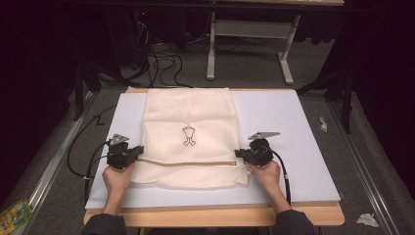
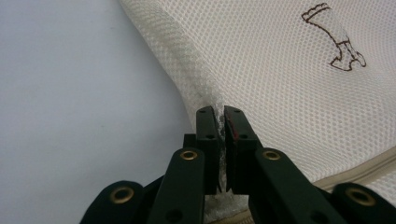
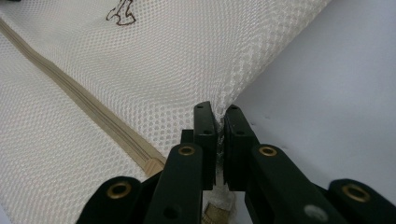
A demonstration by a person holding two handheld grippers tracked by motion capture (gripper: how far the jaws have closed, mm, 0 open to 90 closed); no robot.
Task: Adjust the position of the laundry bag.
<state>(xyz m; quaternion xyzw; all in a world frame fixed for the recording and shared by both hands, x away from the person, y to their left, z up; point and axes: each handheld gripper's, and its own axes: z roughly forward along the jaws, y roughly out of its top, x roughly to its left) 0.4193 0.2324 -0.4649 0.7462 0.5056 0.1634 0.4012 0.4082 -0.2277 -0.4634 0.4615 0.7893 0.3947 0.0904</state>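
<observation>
A cream mesh laundry bag (image 1: 188,134) lies flat on the bench (image 1: 293,122), stretched between the two hand-held grippers. The left hand-held gripper (image 2: 220,122) is closed on the bag's left edge, a pinch of mesh squeezed between its jaws; the right hand-held gripper (image 3: 219,120) is closed likewise on the right edge. In the high view the left hand-held gripper (image 1: 139,151) and the right hand-held gripper (image 1: 239,153) sit at opposite ends of the bag's tan zipper (image 1: 188,163), which runs straight from one to the other. A small brown printed emblem (image 1: 189,136) lies on the mesh beyond the zipper, midway between the two. A narrower strip of the bag lies on the person's side of the zipper, between the hands (image 1: 117,177).

The bench carries a pale lavender-white mat over a wooden top, whose edge shows nearest the person. Beyond the grippers, grey carpet, black cables (image 1: 164,61) and a white table frame (image 1: 249,44) stand in a dark room.
</observation>
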